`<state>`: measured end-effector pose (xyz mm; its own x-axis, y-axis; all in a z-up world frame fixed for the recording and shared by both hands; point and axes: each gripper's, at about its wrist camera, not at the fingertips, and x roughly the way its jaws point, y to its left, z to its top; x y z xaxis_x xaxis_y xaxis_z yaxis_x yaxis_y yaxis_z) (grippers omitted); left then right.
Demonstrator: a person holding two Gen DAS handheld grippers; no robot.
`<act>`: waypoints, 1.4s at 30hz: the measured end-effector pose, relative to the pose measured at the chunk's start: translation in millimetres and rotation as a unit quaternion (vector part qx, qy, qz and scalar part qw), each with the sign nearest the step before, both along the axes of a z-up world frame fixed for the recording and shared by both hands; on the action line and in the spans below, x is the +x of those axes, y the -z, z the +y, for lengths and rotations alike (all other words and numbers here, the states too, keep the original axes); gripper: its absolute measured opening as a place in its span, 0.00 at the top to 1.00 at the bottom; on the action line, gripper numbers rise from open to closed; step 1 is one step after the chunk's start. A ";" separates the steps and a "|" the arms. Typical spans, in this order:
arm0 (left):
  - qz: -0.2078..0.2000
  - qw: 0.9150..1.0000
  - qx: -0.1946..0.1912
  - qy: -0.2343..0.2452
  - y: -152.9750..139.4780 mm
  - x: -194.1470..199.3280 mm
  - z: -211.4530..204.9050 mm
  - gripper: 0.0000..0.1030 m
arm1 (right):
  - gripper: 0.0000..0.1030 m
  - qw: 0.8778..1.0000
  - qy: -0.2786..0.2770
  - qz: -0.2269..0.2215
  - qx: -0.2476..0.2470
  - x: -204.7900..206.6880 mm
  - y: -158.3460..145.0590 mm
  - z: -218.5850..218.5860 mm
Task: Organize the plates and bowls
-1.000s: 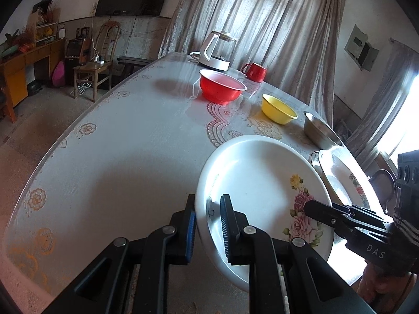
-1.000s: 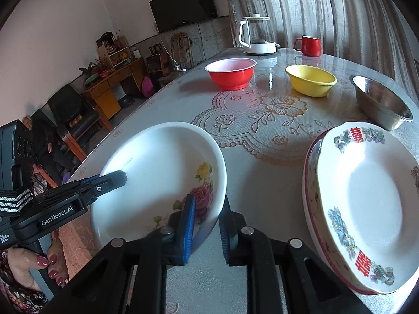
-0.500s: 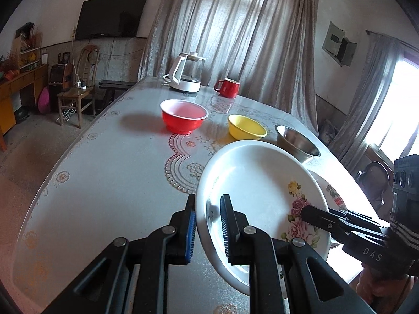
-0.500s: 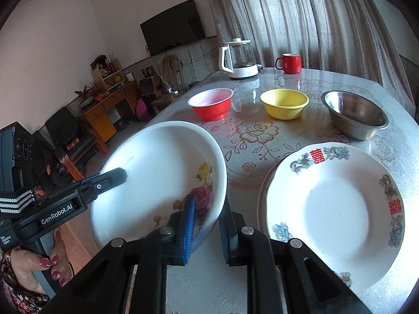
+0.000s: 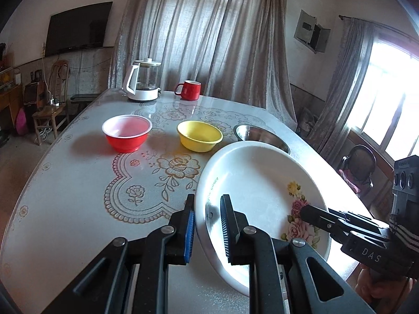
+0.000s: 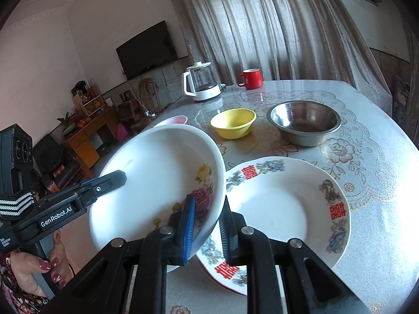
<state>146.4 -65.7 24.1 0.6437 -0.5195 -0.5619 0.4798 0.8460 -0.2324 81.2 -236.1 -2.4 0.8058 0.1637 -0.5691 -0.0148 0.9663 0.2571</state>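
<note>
Both grippers are being carried up and across the desk (image 5: 65,209) since the earlier frames, white floral bowl (image 6: 157,183) now being held tilted, overlapping the patterned plate's (image 6: 282,209) left edge. Left gripper (image 5: 207,222) and right gripper (image 6: 207,222) jaws are being kept clamped narrow on opposite rims of the bowl. Red bowl (image 5: 127,136), yellow bowl (image 5: 200,138) and steel bowl (image 6: 305,121) are being left in a row behind.

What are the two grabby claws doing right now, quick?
Left gripper: shut on the rim of the white flowered plate.
Right gripper: shut on the opposite rim of the same plate, held tilted above the table.
</note>
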 end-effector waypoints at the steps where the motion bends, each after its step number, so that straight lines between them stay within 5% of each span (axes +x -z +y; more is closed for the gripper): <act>1: -0.001 1.000 0.001 0.004 0.1 0.2 -6.0 0.83 | 0.84 1.000 0.005 0.000 0.000 -1.2 -0.3 -4.6; 20: 0.058 0.996 0.041 0.062 41.1 18.4 -93.9 0.82 | 0.84 0.996 0.081 0.042 0.025 -9.6 25.5 -85.5; 42: 0.074 0.993 0.078 0.057 59.7 24.0 -111.5 0.71 | 0.82 0.991 0.088 0.096 0.023 13.0 45.1 -99.0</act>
<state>170.4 -177.2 -35.7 0.4896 -0.4838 -0.7254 0.5451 0.8192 -0.1784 94.1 -335.1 -47.5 0.7015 0.0591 -0.7102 0.2074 0.9365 0.2828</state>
